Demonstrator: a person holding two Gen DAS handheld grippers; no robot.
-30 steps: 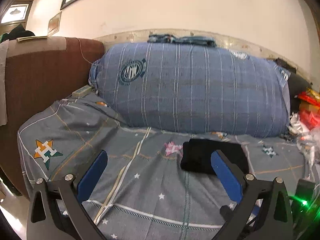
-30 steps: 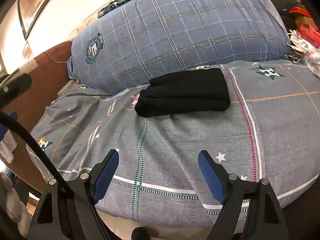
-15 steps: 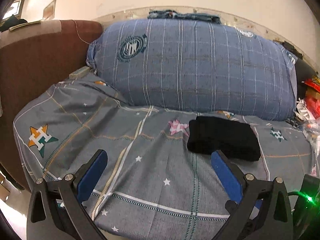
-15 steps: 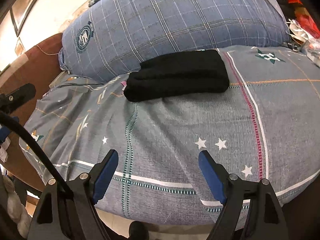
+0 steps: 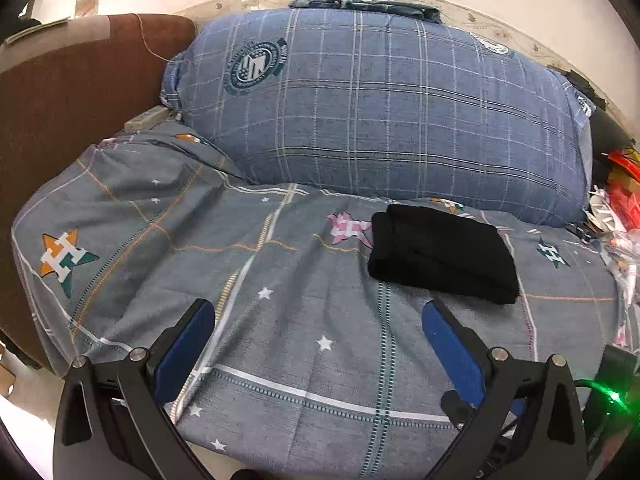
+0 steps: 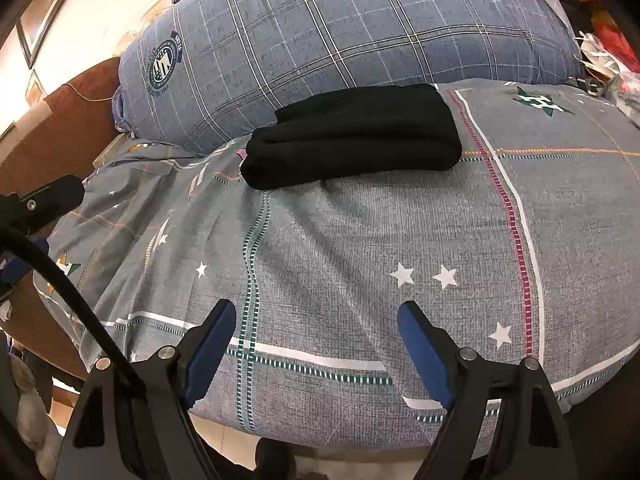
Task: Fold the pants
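My left gripper (image 5: 318,326) and right gripper (image 6: 316,328) both hang with fingers spread and empty over the bed sheet (image 6: 360,240), while the black pants (image 6: 352,136) lie as a folded bundle near the big checked pillow (image 5: 380,112), well apart from either. If I reach in again, a finger could snag the top layer and undo the fold. The right view shows the stacked fold edges, and the left view shows the red clutter (image 5: 622,196) beside the pillow.
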